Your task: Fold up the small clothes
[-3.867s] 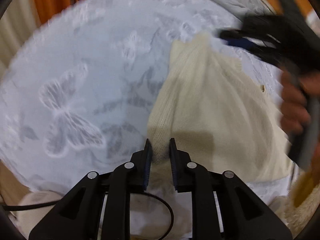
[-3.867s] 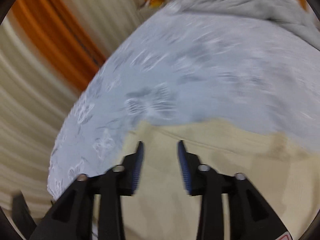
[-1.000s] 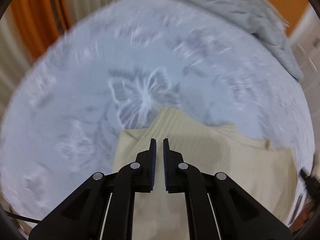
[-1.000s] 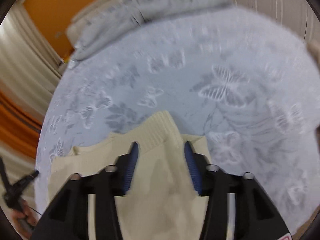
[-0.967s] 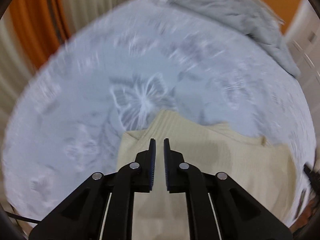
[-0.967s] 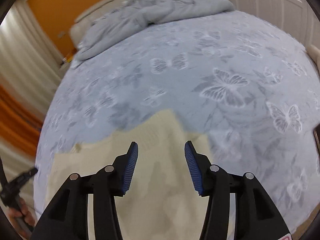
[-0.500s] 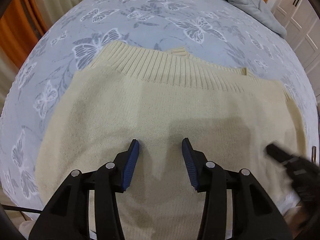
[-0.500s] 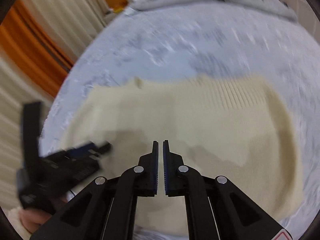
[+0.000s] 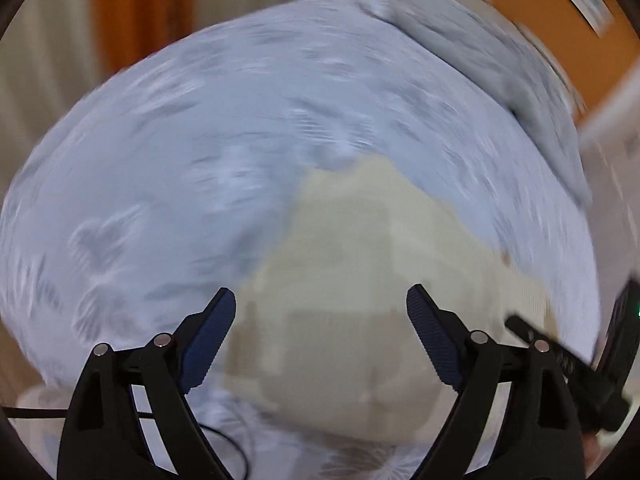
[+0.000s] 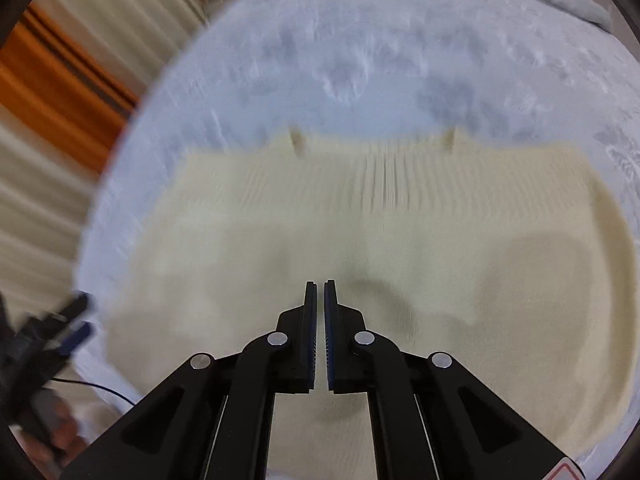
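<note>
The cream sweater (image 10: pixel 360 240) lies flat on the bed cover (image 10: pixel 380 60), with its ribbed band along the far edge, toward 12 o'clock in the right wrist view. It looks like a compact rectangle with no sleeves sticking out, so I judge at least 1 fold is already made, though both views are blurred and I cannot count layers. What is probably left is another fold to halve it, or a final smoothing.

The left gripper (image 9: pixel 320 324) has its fingers spread wide apart and holds nothing; the sweater (image 9: pixel 360 300) sits ahead of it, between 12 and 3 o'clock in its view. The right gripper (image 10: pixel 319 312) has its fingers pressed together. It is over the middle of the sweater, and I cannot tell whether any knit is caught between them.

Counts: 1 sweater, 2 grippers, 1 butterfly-patterned bed cover, 1 grey blanket (image 9: pixel 500 68) bunched at the far end of the bed, toward 1 o'clock. Each gripper also shows in the other's view, the left one at 8 o'clock, the right one at 4 o'clock.
</note>
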Motion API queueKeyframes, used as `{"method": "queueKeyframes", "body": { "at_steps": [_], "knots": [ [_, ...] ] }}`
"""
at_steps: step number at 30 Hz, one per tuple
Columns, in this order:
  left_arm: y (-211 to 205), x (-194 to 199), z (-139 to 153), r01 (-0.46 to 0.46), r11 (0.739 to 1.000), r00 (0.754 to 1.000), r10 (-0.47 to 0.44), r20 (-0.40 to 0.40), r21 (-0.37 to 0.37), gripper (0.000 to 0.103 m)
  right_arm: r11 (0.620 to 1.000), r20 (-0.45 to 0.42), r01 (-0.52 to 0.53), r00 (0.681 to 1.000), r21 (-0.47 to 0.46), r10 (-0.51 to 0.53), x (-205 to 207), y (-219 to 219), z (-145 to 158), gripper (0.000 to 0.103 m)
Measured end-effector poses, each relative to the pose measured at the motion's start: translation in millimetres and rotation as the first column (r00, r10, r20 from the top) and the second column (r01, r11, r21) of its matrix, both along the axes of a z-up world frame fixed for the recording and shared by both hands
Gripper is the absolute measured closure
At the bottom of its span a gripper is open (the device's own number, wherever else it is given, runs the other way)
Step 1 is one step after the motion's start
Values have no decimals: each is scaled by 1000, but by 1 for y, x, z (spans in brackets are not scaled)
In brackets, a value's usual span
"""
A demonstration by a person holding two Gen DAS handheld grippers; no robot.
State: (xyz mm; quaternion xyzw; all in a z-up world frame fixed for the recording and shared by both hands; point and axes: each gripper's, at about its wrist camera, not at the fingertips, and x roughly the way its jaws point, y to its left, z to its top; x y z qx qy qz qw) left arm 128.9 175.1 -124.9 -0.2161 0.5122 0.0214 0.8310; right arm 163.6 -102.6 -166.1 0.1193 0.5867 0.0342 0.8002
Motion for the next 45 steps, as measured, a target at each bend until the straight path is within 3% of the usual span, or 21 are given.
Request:
{"method": "queueKeyframes", "body": {
  "at_steps": [1, 3, 6, 8, 9, 10, 11, 12, 14, 19, 22, 25, 28, 30, 33, 38, 40, 41, 45],
  "knots": [
    [11, -1, -7, -30, 999, 999, 30, -20, -27, 17, 1000, -27, -1, 1000, 17, 1, 2, 1, -20, 103],
    [28, -3, -34, -91, 991, 990, 79, -114, -98, 17, 998, 6, 17, 1000, 52, -18, 4, -4, -25, 103],
    [25, -1, -75, -111, 978, 972, 70, -223, -174, 15, 991, -31, 68, 997, 118, -64, 8, -12, -27, 103],
    [25, -1, -86, -147, 965, 973, 102, -207, -216, 10, 992, -33, 54, 998, 112, -50, 7, -11, -27, 103],
    [23, 0, -85, -158, 963, 973, 113, -202, -219, 15, 994, -30, 43, 999, 98, -40, 6, -9, -25, 103],
    [20, 2, -82, -146, 962, 975, 100, -198, -232, 29, 996, -26, 35, 999, 85, -33, 2, -6, -23, 103],
    [15, 8, -78, -96, 951, 983, 44, -179, -295, 66, 998, -19, 23, 1000, 63, -21, 3, -3, -21, 103],
    [12, 12, -73, -83, 956, 980, 27, -196, -283, 75, 999, -12, 12, 1000, 45, -11, 4, 0, -20, 103],
    [9, 15, -49, -60, 958, 988, 18, -151, -282, 86, 1000, 5, -6, 1000, 20, 6, 2, 2, -19, 103],
    [-17, 14, 25, 60, 943, 998, -56, 23, -328, 90, 998, 19, -2, 1000, 57, 1, -6, -3, -17, 103],
    [-64, 12, 70, 199, 938, 978, -170, 125, -282, 90, 997, 23, -6, 1000, 81, 4, -9, -10, -16, 103],
    [-120, -1, 103, 362, 916, 923, -327, 201, -171, 91, 987, 10, 6, 1000, 161, -7, -12, -23, -15, 103],
    [-174, -14, 113, 471, 878, 870, -447, 208, -85, 91, 964, 10, 53, 998, 260, -58, -25, -49, -1, 102],
    [-209, -21, 114, 525, 851, 836, -512, 197, -16, 91, 955, 46, 98, 992, 281, -115, -43, -75, 12, 89],
    [-241, -28, 111, 580, 814, 800, -575, 172, 27, 92, 932, 71, 175, 976, 318, -208, -82, -127, 26, 89],
    [-279, -43, 92, 630, 774, 766, -633, 116, 66, 93, 898, 83, 279, 943, 340, -324, -147, -198, 46, 85],
    [-286, -45, 83, 633, 771, 765, -637, 98, 66, 93, 887, 93, 303, 931, 349, -354, -168, -215, 53, 63],
    [-292, -48, 79, 635, 769, 764, -639, 83, 76, 93, 885, 101, 309, 926, 349, -363, -175, -217, 56, 60],
    [-305, -55, 68, 645, 756, 757, -652, 39, 111, 92, 879, 118, 306, 922, 366, -370, -188, -223, 60, 58]
  ]
}}
